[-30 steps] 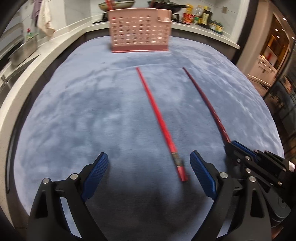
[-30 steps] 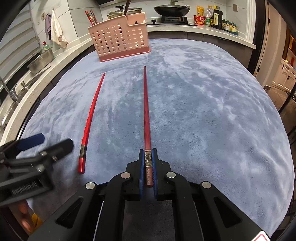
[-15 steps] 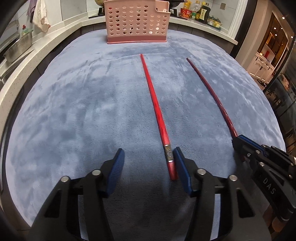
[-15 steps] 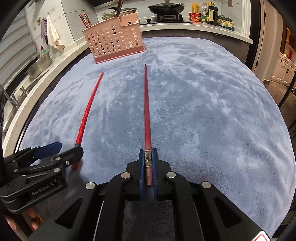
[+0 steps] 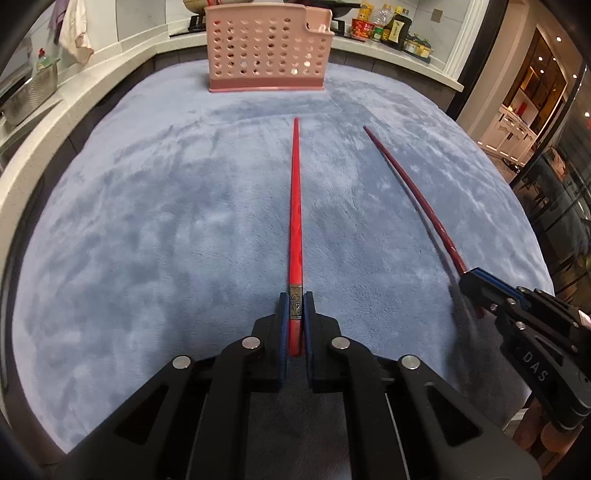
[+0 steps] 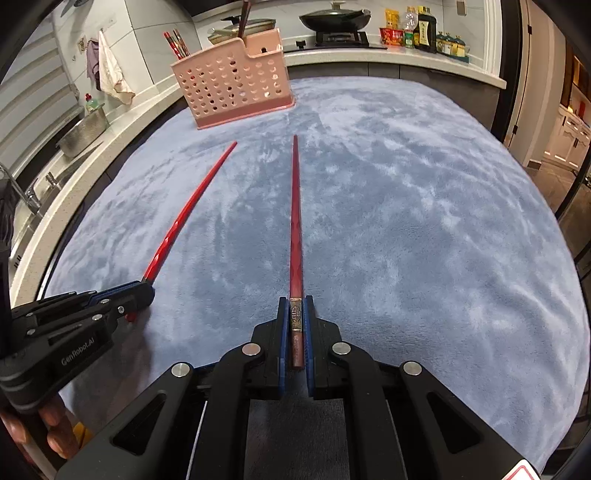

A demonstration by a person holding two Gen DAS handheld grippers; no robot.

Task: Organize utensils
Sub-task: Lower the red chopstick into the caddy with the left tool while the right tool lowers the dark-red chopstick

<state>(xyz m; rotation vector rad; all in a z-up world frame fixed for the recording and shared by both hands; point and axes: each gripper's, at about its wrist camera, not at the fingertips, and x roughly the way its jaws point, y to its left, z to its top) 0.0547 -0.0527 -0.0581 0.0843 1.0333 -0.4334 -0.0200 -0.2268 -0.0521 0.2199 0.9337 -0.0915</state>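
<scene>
Two red chopsticks lie lengthwise on a blue-grey plush cloth [image 5: 147, 229], tips toward a pink perforated utensil basket [image 5: 266, 48] at the far edge. My left gripper [image 5: 295, 299] is closing, its blue pads pressing the thick end of the bright red chopstick [image 5: 295, 206]. My right gripper [image 6: 296, 306] is shut on the thick end of the darker red chopstick [image 6: 295, 221]. Each view shows the other gripper at its side: the right gripper [image 5: 476, 277] and the left gripper [image 6: 140, 291]. The basket [image 6: 236, 85] holds other chopsticks [image 6: 175, 42].
A white counter curves around the cloth. On it stand a metal pot [image 6: 83, 129] and a tap [image 6: 22, 192] at the left, a wok on a stove [image 6: 334, 18] and bottles [image 6: 424, 29] at the back. A hand [image 6: 55, 435] holds the left gripper.
My left gripper shifted so the bright red chopstick came between its jaws, then they shut from wide open onto its end. The right gripper kept its grip and stayed put.
</scene>
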